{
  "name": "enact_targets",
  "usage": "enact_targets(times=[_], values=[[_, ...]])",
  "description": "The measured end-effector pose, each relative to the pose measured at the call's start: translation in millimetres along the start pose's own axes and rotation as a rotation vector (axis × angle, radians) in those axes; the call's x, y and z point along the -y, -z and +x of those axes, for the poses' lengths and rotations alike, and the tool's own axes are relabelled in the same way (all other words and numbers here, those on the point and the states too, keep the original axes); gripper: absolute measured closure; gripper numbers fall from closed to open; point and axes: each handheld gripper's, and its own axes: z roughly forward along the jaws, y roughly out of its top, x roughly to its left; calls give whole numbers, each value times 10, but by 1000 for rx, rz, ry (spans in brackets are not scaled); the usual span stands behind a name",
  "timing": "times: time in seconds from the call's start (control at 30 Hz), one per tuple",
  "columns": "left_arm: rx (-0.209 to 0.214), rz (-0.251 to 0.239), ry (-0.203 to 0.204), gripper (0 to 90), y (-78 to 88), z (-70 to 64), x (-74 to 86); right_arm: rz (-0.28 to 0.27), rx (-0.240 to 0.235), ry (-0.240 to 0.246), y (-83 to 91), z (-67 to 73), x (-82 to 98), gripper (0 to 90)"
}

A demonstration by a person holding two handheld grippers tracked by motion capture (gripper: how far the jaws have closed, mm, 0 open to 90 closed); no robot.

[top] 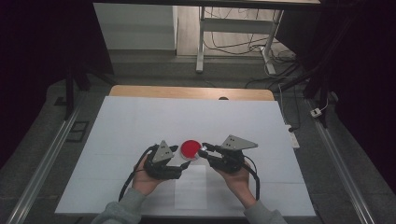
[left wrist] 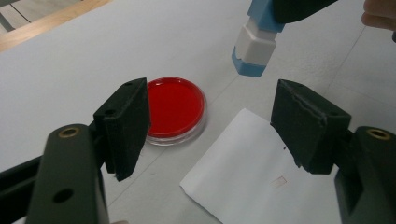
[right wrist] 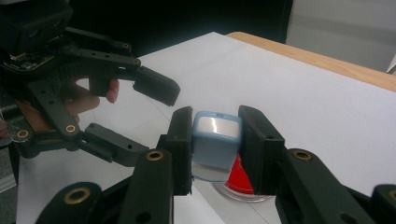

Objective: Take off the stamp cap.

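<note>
A round dish of red stuff (top: 190, 148) lies on the white table cover between my two grippers. In the left gripper view the red dish (left wrist: 175, 108) sits just beyond the left jaw. My left gripper (left wrist: 210, 126) is open with nothing between its jaws. My right gripper (right wrist: 215, 126) is shut on a small blue and white block (right wrist: 215, 137), held just over the near edge of the red dish (right wrist: 239, 182). The block (left wrist: 254, 44) hangs tilted above the table, to the right of the dish. From the right gripper view, the left gripper (right wrist: 149, 123) stands open close by.
A loose sheet of white paper (top: 190, 186) lies on the table cover in front of the dish, under the left gripper's right jaw (left wrist: 252, 172). The wooden table edge (top: 187, 92) runs along the far side. Desk legs and cables (top: 243, 42) stand on the floor beyond.
</note>
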Motion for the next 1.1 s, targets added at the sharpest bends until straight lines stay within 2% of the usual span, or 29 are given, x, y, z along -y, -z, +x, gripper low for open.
enact_targets(times=[0.4, 0.8, 1.1], values=[[23, 15, -21, 322, -108, -60, -15, 8, -8, 0, -25, 11, 15, 662], [41, 27, -27, 327, -144, -53, -11, 14, -26, 8, -32, 1, 23, 661], [69, 35, -35, 338, -163, -33, -6, 15, -75, 29, -12, -28, 21, 661]])
